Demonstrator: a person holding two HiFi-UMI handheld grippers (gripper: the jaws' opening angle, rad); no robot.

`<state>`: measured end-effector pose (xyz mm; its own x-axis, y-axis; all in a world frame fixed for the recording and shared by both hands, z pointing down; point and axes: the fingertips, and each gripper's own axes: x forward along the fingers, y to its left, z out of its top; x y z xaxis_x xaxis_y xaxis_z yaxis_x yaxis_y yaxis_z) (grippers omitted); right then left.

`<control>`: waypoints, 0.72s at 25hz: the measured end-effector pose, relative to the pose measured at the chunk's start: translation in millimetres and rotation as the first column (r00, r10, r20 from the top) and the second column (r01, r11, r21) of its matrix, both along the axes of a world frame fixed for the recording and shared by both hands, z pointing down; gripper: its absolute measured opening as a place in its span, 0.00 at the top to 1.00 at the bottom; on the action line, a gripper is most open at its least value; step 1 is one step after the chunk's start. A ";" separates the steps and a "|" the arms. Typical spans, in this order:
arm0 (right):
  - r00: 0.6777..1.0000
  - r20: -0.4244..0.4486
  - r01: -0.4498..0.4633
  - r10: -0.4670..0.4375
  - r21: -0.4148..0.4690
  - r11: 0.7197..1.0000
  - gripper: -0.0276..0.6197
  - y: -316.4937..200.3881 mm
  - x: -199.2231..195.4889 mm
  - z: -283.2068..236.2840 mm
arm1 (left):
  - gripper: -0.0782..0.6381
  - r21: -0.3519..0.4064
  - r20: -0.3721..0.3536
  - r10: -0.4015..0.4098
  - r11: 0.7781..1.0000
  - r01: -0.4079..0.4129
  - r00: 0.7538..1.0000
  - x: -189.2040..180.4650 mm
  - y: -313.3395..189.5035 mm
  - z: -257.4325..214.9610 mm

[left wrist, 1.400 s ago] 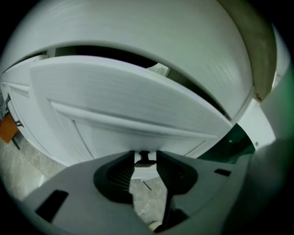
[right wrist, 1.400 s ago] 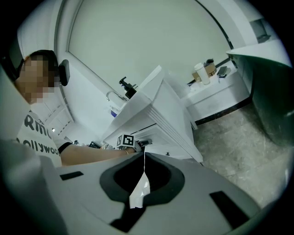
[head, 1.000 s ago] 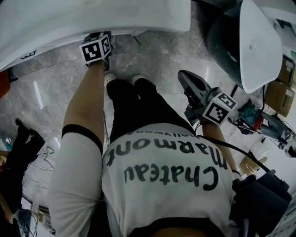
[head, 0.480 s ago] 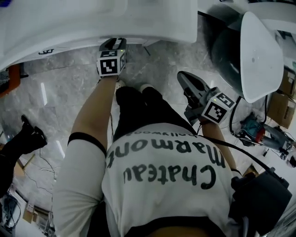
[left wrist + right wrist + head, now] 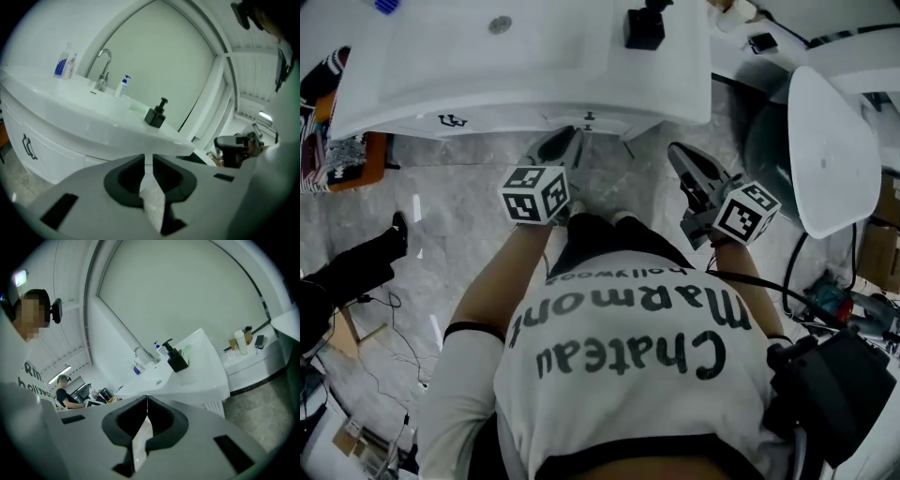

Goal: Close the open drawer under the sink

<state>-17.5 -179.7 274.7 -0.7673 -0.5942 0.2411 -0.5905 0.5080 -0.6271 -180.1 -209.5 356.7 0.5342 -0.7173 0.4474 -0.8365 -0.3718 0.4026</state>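
Observation:
The white sink vanity (image 5: 441, 56) fills the top of the head view, a black soap dispenser (image 5: 644, 26) on its rim. Its drawer front (image 5: 516, 122) with a dark handle (image 5: 450, 120) lies under the basin edge, and I see no gap there. My left gripper (image 5: 570, 133) hangs just before that front; its jaws are closing to a thin slit with nothing between them (image 5: 148, 157). The same handle (image 5: 29, 145) and dispenser (image 5: 156, 115) show in the left gripper view. My right gripper (image 5: 677, 152) is shut and empty (image 5: 147, 398), off the vanity's right corner.
A white rounded panel (image 5: 825, 112) over a dark round body stands at the right. Someone's dark shoe and leg (image 5: 356, 267) and loose cables (image 5: 389, 328) lie on the marble floor at the left. Tools (image 5: 834, 300) sit at the far right.
Both grippers have risen. The left one came out from under the basin edge and its jaws narrowed. The head view has tipped up, showing the basin top.

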 end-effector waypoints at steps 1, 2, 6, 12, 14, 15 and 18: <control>1.000 0.002 -0.005 0.005 0.024 1.000 0.94 -6.2 -4.6 -7.7 | 0.81 0.026 -0.014 -0.003 1.000 0.003 1.000 -6.1 0.6 -17.1; 1.000 -0.001 -0.009 0.009 0.045 0.999 0.94 -10.9 -8.8 -15.0 | 0.82 0.055 -0.027 -0.004 0.998 0.005 1.000 -10.3 1.5 -33.8; 1.000 -0.023 -0.014 0.017 0.097 0.995 0.94 -12.4 -24.1 -40.3 | 0.84 0.174 -0.080 0.019 0.985 -0.005 0.997 -15.8 14.4 -97.6; 0.999 -0.033 0.016 -0.010 0.169 0.985 0.94 -2.9 -58.2 -75.3 | 0.87 0.336 -0.156 0.079 0.942 -0.023 0.985 -42.6 40.4 -181.6; 0.998 -0.056 0.024 -0.015 0.179 0.984 0.94 6.9 -66.5 -82.2 | 0.88 0.363 -0.171 0.091 0.931 -0.023 0.981 -54.5 56.9 -196.3; 0.998 -0.066 0.027 -0.015 0.184 0.983 0.94 10.1 -70.1 -85.7 | 0.88 0.372 -0.172 0.094 0.928 -0.023 0.981 -60.6 63.4 -201.3; 0.997 -0.078 0.031 -0.017 0.189 0.982 0.94 18.9 -79.3 -92.5 | 0.88 0.380 -0.148 0.082 0.925 -0.020 0.985 -77.6 80.4 -206.0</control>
